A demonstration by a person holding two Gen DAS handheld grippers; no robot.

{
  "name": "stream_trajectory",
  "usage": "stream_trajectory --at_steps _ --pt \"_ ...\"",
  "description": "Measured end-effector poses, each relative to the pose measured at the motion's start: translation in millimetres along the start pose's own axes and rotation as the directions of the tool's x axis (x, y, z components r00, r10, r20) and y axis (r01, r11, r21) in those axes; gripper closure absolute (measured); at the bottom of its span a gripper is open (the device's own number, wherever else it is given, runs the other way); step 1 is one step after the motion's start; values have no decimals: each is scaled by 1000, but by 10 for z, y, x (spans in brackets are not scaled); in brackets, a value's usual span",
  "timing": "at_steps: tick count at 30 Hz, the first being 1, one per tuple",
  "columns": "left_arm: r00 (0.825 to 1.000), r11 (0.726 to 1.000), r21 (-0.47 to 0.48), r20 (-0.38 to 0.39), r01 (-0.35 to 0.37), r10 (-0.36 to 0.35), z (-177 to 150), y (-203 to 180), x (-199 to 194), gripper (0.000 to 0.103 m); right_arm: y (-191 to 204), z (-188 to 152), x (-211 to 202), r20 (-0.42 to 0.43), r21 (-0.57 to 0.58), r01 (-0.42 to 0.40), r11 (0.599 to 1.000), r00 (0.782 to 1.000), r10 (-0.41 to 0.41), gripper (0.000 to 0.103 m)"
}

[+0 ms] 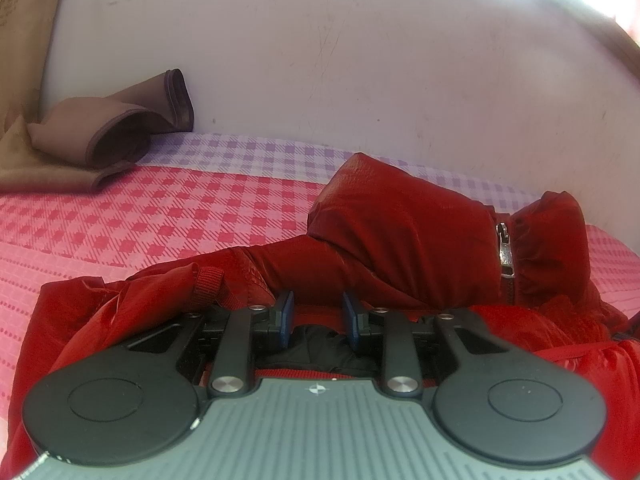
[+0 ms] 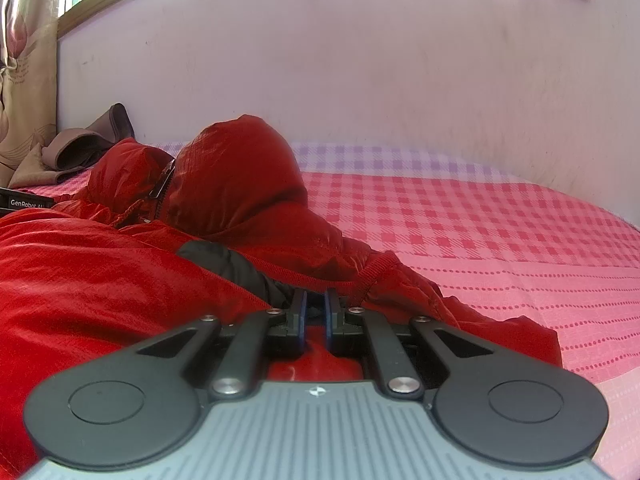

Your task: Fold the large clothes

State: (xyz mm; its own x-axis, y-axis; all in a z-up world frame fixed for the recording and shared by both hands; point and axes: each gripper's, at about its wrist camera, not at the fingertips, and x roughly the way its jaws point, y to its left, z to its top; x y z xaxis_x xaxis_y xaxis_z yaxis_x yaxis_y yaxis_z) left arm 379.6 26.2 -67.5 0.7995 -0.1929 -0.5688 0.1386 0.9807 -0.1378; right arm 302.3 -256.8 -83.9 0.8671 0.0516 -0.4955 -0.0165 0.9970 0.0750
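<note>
A red hooded jacket (image 1: 392,236) lies on the bed, hood toward the wall, with a metal zip pull (image 1: 505,250) at the collar. My left gripper (image 1: 318,312) rests low on the jacket, jaws a little apart with red and black fabric between them. In the right wrist view the jacket (image 2: 100,280) fills the left side, its hood (image 2: 240,176) raised. My right gripper (image 2: 315,312) has its jaws nearly closed on the jacket's edge by a black lining patch (image 2: 224,264). The other gripper's body (image 2: 24,200) shows at far left.
The bed has a pink and lilac checked sheet (image 1: 168,208), also seen in the right wrist view (image 2: 480,232). A brown folded cloth (image 1: 116,136) lies at the back left by a curtain (image 1: 24,40). A white wall (image 1: 340,60) runs behind the bed.
</note>
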Motion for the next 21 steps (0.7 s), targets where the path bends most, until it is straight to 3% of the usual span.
stream_trajectory --at_steps 21 --pt "1000 1000 7 3 -6 6 -9 -5 -12 71 0 1 -6 4 -3 7 1000 1000 -7 97"
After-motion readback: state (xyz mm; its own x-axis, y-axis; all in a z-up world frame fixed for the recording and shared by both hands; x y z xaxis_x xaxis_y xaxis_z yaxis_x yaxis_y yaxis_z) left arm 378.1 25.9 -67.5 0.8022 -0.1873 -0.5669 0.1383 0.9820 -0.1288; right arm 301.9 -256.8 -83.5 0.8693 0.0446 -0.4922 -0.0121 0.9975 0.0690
